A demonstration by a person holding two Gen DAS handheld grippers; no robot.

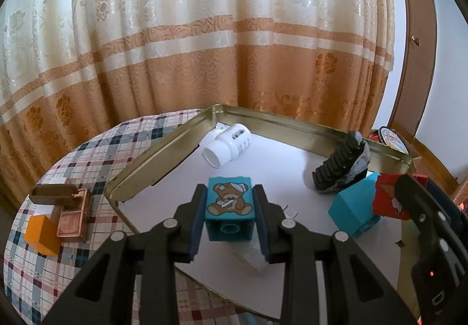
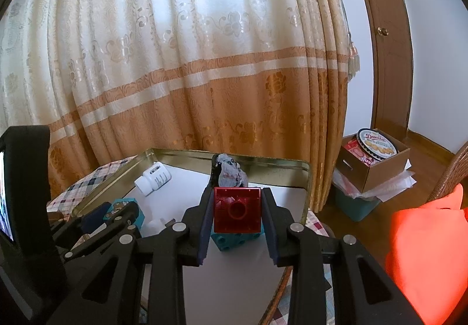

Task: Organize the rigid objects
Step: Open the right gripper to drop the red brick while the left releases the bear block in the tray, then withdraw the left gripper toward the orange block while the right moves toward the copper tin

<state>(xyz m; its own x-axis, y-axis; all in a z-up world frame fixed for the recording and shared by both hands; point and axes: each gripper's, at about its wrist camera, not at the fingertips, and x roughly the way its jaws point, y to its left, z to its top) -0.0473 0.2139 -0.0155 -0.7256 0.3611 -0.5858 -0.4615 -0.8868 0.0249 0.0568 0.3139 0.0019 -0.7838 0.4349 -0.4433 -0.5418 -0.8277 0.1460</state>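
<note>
Both hands are loaded here: the left gripper (image 1: 229, 208) is clamped on a teal bear-print block (image 1: 228, 202) above the white floor of the gold tin tray (image 1: 163, 149), and the right gripper (image 2: 237, 209) is clenched on a red block (image 2: 237, 209) that sits right over a plain teal block (image 2: 231, 240), contact or stacking too hard to call. To do this well, I'd say lower each brick squarely, studs level, and only let go once it's seated, because a tilted release would tip it. Watch the spacing, too: the two grippers are working close together, the right one's fingers just beside that plain teal block in the left view. Further in stands a black toothed piece leaning on a grey lump (image 1: 342, 167), near the red block's path. Beyond that lies a white pill bottle (image 1: 228, 143) on its side, free to roll. Off the tray, on the plaid cloth (image 1: 73, 155), wait an orange block (image 1: 41, 234) and a copper-coloured mousetrap-like piece (image 1: 73, 219).
</note>
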